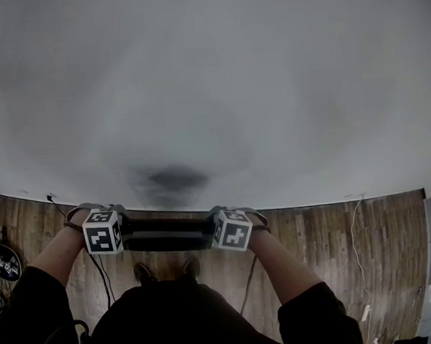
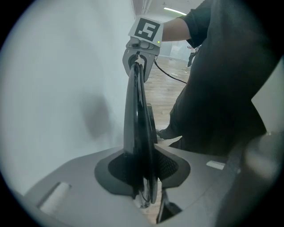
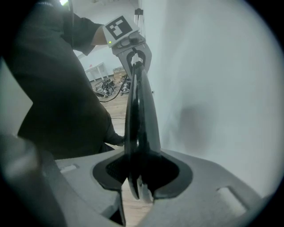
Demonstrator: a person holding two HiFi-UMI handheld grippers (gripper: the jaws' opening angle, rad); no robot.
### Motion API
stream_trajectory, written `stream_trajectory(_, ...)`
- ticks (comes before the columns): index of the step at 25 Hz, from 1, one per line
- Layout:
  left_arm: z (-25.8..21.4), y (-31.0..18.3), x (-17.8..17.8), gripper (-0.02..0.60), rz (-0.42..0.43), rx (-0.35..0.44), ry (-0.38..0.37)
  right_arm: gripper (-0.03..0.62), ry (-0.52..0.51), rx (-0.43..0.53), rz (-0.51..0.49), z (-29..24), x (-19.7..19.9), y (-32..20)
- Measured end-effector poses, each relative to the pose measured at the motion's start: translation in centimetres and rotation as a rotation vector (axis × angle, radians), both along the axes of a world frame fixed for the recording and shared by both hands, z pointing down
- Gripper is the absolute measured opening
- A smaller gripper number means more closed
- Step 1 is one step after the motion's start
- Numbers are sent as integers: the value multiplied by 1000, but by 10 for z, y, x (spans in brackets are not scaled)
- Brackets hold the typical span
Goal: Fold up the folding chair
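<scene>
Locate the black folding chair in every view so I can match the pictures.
Head view: the chair is a short dark horizontal bar, low and just left of centre.
Left gripper view: a tall, thin dark strip rising from bottom centre.
Right gripper view: the same upright strip, centre.
Shared landmark: the white wall, on the left in the left gripper view and on the right in the right gripper view.

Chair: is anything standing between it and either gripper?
Nothing visible does. The chair already sits between the jaws of the left gripper and the right gripper, one at each end.
</scene>
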State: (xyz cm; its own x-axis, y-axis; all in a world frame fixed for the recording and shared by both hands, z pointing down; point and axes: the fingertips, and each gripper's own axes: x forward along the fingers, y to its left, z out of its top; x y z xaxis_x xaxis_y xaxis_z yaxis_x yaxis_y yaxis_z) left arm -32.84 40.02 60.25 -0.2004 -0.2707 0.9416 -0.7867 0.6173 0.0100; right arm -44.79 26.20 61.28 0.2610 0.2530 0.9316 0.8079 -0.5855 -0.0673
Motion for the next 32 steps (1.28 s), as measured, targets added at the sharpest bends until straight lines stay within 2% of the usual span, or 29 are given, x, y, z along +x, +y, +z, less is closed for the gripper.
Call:
stream_trajectory(11, -7, 31, -19, 150, -40, -55, -42, 153, -81, -81, 42, -5, -31, 14)
stream_trajectory(15, -13, 43, -27, 160, -79, -64, -82, 164, -119, -120, 73, -6, -44, 21)
stream_trajectory(32, -23, 81, -58, 169, -264, -181, -256, 201, -238, -197, 322, -5, -88, 49)
